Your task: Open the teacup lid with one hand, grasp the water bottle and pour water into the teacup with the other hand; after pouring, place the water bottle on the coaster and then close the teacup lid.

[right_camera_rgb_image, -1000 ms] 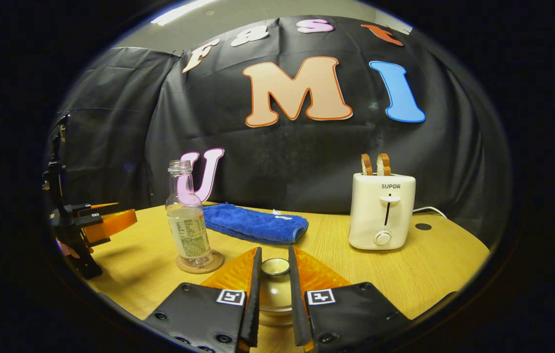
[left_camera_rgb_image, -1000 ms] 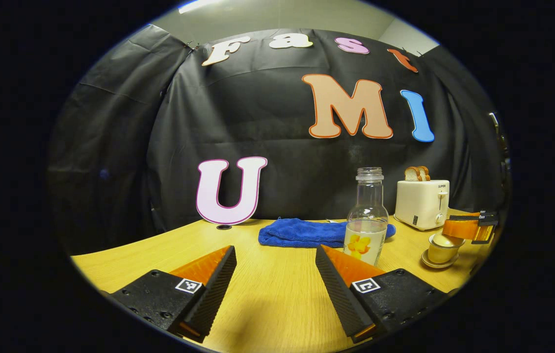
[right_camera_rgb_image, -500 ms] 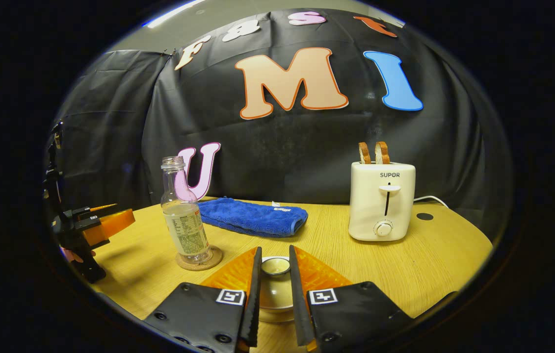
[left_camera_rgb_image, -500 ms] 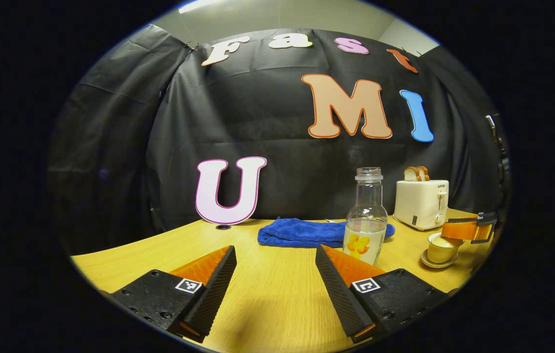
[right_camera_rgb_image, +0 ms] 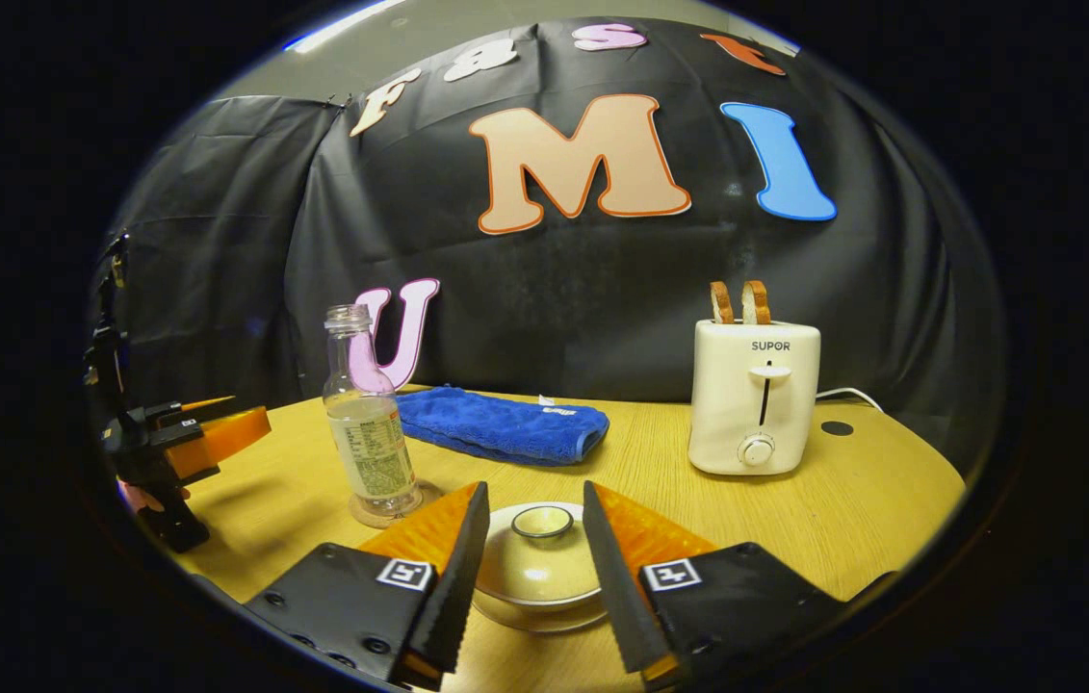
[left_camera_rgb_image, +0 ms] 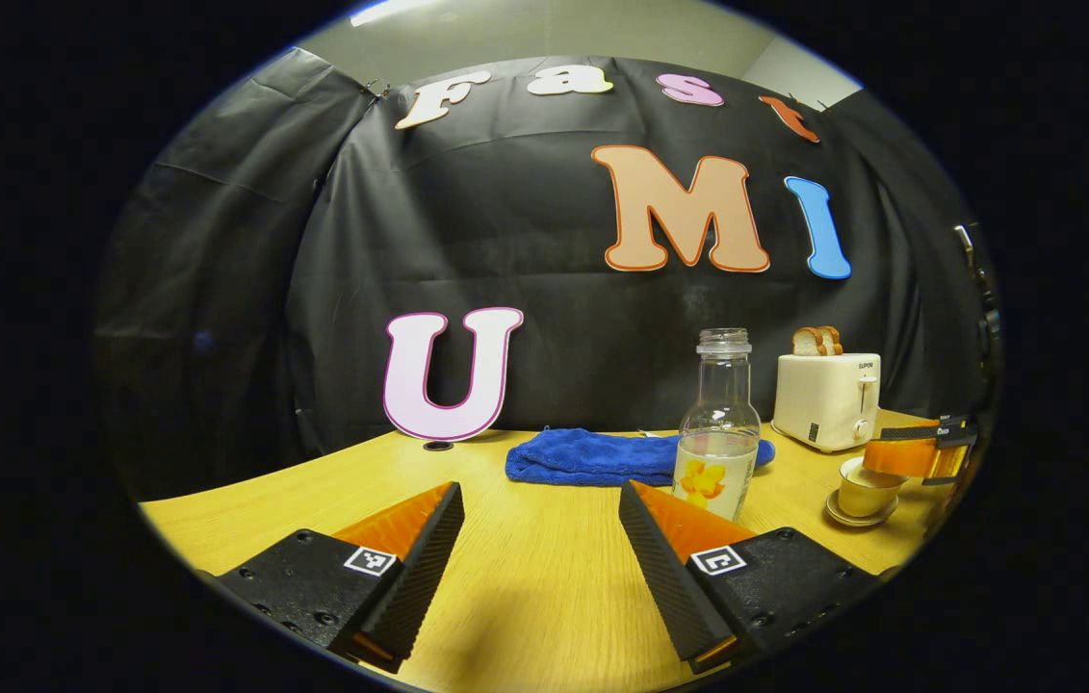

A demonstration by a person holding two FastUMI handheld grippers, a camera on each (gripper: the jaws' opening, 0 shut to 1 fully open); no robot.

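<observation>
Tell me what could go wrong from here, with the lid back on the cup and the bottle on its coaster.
1. The right gripper is open, but its jaws flank the teacup lid closely; pulling back crooked could knock it off the teacup.
2. The water bottle has no cap and holds water; it stands on the coaster, and a bump could spill it.
3. The left gripper faces that bottle, so moving forward might hit it.

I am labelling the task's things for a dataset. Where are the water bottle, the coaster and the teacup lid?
water bottle [right_camera_rgb_image: 369, 452]: right gripper view, on its labelled body.
coaster [right_camera_rgb_image: 358, 515]: right gripper view, on its rim beside the bottle's base.
teacup lid [right_camera_rgb_image: 540, 568]: right gripper view, on its dome below the knob.
</observation>
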